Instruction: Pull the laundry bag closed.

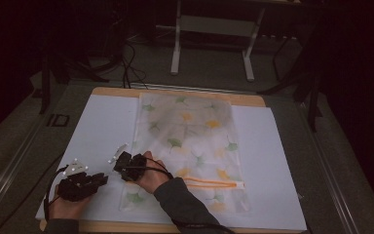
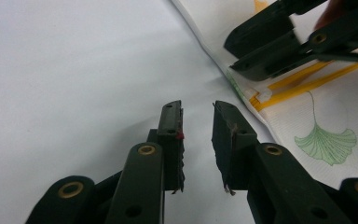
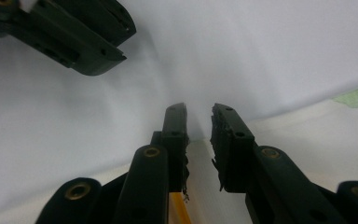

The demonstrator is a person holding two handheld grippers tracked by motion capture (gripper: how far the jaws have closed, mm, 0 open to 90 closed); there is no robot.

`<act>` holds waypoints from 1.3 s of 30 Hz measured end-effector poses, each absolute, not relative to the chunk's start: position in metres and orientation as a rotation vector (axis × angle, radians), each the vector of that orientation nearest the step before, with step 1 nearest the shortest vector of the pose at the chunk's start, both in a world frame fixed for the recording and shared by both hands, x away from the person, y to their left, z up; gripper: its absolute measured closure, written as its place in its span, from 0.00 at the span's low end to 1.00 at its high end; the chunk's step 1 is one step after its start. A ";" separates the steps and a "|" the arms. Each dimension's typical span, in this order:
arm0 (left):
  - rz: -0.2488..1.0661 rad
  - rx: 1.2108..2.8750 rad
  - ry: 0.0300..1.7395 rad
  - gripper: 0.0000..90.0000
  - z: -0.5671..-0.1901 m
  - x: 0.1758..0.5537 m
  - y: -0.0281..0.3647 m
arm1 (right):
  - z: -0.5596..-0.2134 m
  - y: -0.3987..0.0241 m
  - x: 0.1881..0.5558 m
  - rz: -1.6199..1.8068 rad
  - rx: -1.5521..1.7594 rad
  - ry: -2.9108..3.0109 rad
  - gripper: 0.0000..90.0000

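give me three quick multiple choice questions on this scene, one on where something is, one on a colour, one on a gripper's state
1. Where does the mesh bag lie?
A. flat on the white sheet
B. folded on the floor
C. hanging from the metal stand

2. What colour is the bag's zipper?
A. blue
B. orange
C. black

3. How do the jaws of the left gripper stand?
A. clamped on the zipper
B. shut with nothing between them
C. apart, with nothing between them

Answers:
1. A, the high view shows the bag spread flat on the white sheet that covers the table.
2. B, an orange strip runs across the bag near its close end in the high view and the left gripper view.
3. C, the left gripper view shows a gap between the pads with bare sheet behind it, beside the bag's edge.
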State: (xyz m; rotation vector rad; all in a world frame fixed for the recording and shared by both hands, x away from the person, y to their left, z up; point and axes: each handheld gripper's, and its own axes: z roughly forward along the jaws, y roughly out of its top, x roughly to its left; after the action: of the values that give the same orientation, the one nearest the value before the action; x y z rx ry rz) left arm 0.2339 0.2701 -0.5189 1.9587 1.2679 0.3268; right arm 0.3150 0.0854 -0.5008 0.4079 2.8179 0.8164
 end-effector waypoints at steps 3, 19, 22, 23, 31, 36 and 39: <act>0.326 1.960 1.267 0.82 -0.519 0.234 0.270 | -0.506 0.087 0.316 0.781 0.398 2.838 0.82; 0.326 1.962 1.269 0.81 -0.520 0.234 0.270 | -0.499 0.068 0.318 0.741 0.390 2.870 0.83; 0.326 1.963 1.270 0.81 -0.520 0.234 0.270 | -0.494 0.065 0.318 0.765 0.334 2.894 0.85; 0.326 1.963 1.269 0.81 -0.520 0.234 0.270 | -0.493 0.065 0.316 0.777 0.309 2.906 0.85; 0.326 1.961 1.270 0.81 -0.520 0.234 0.269 | -0.495 0.067 0.310 0.720 0.184 2.989 0.86; 0.325 1.962 1.268 0.81 -0.520 0.234 0.270 | -0.498 0.070 0.311 0.668 0.148 3.027 0.83; 0.326 1.962 1.269 0.81 -0.520 0.234 0.270 | -0.495 0.068 0.312 0.682 0.163 3.022 0.83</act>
State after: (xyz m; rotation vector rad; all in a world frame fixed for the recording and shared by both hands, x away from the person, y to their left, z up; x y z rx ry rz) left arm 0.2342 0.2703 -0.5196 1.9618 1.2695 0.3264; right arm 0.3120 0.0683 -0.4951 0.1633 3.0218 0.6822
